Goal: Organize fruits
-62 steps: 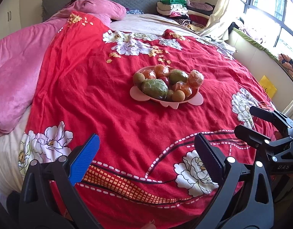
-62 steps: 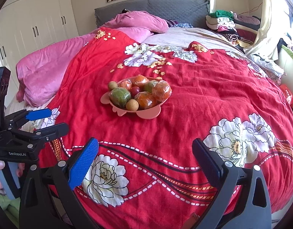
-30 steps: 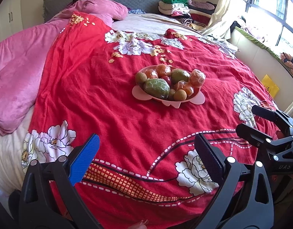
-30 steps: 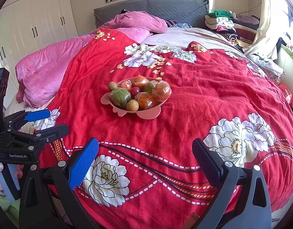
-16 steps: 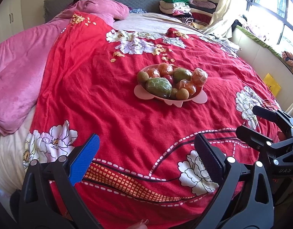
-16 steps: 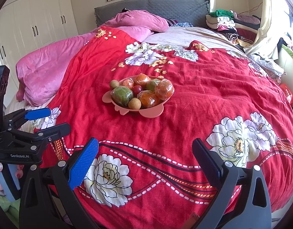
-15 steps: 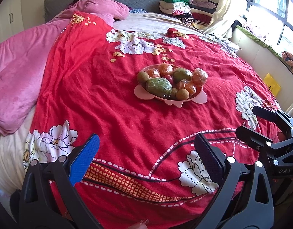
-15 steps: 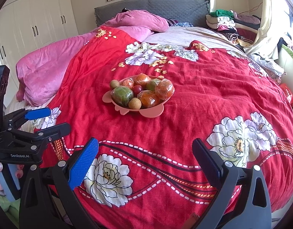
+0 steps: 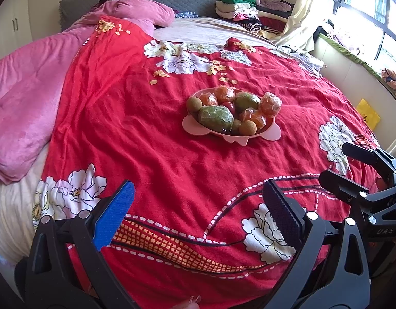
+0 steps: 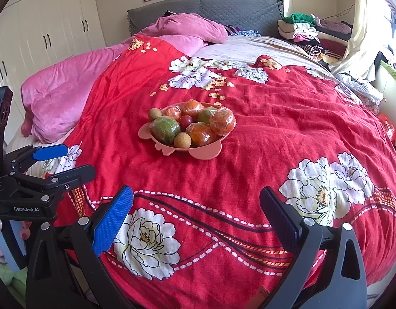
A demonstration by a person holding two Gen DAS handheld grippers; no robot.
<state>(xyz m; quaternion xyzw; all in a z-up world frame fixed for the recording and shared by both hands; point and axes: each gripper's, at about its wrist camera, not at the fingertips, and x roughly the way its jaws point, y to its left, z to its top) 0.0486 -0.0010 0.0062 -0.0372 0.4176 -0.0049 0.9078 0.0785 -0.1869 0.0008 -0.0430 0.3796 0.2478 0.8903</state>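
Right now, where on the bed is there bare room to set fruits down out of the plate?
Free: the red bedspread between the pink plate and both open tools, and the stretch right of the plate. Left, a narrower strip runs before the pink blanket. Crowded: the plate itself, fruits heaped together.

The one text that reads clearly is "GenRobot.AI", in pale letters on the black body of the left gripper (image 10: 61,162), seen at the left edge of the right wrist view.

In the left wrist view, the black body of the right gripper (image 9: 344,166) carries a short pale mark that looks like "UAS"; it is too small and skewed to be sure.

A yellow bag (image 9: 368,116) by the wall has a small dark print, too small to read. A red packet (image 10: 389,128) beside the bed shows white marks that cannot be read either.
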